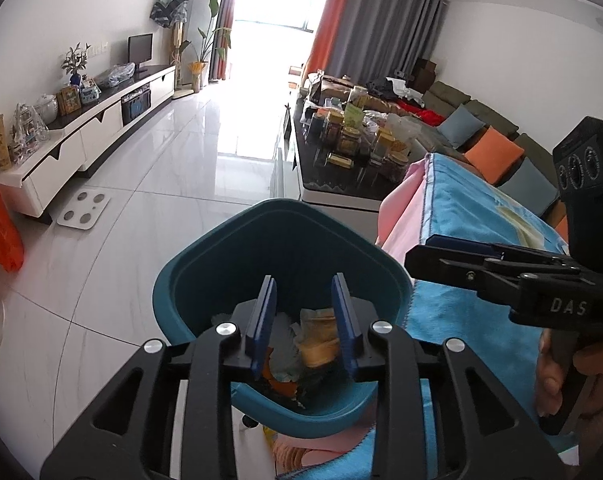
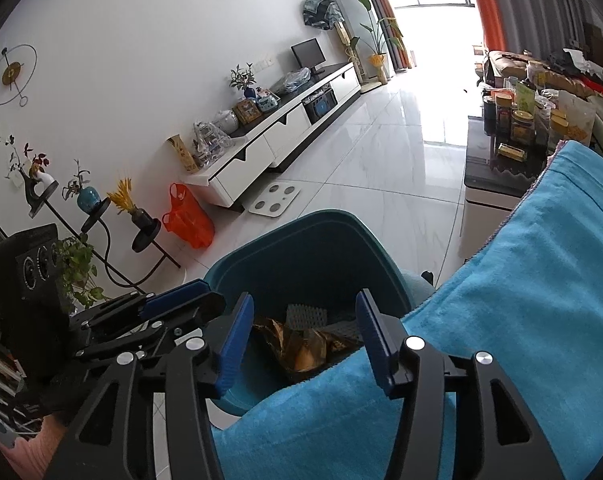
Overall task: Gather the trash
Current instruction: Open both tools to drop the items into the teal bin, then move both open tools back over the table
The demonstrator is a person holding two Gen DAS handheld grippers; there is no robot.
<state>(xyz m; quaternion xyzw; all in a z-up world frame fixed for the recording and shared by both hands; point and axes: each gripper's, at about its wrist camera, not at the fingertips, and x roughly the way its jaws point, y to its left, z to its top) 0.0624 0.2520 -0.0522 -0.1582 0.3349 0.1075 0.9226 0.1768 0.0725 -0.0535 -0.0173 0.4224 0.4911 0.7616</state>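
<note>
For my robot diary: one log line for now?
left gripper: open, empty | right gripper: open, empty | bin: holds trash

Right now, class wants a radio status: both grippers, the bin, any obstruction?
Left gripper and right gripper open, empty, over teal bin. Trash inside. Blue cloth alongside, nothing blocking.

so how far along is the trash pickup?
Done: wrappers and paper scraps lie in the teal bin. In hand: nothing; left hand-held gripper and right hand-held gripper hang open over it. Left: none visible on the blue towel.

Both claws (image 1: 303, 312) (image 2: 303, 336) open, empty.
</note>
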